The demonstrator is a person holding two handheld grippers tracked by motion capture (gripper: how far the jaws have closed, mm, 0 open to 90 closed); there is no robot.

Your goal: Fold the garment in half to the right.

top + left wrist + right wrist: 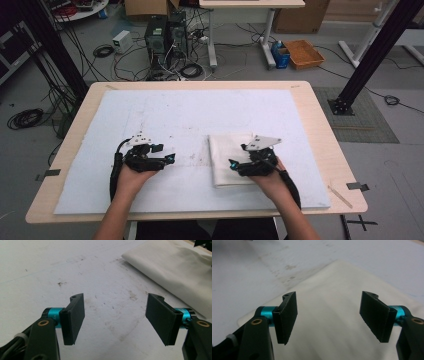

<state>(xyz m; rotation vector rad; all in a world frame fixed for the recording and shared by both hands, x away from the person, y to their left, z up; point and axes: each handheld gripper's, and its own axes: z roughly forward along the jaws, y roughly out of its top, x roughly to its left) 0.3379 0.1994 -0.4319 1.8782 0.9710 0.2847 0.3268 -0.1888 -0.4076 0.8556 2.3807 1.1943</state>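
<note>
While held over the folded cloth [231,159], right gripper [234,164]: jaws spread wide apart, nothing clamped, pads clear of the fabric in the right gripper view, cream cloth [332,322] visible between and beneath them. Left gripper [170,159]: well to the left of the cloth, jaws likewise apart and clamping nothing, poised above the bare white mat [180,115]. Cloth: folded into a neat rectangle, lying flat on the mat, right of the mat's middle, toward its near edge. From the left gripper view: cloth [175,270] ahead and to the right, stained mat [75,270] beneath the jaws.
</note>
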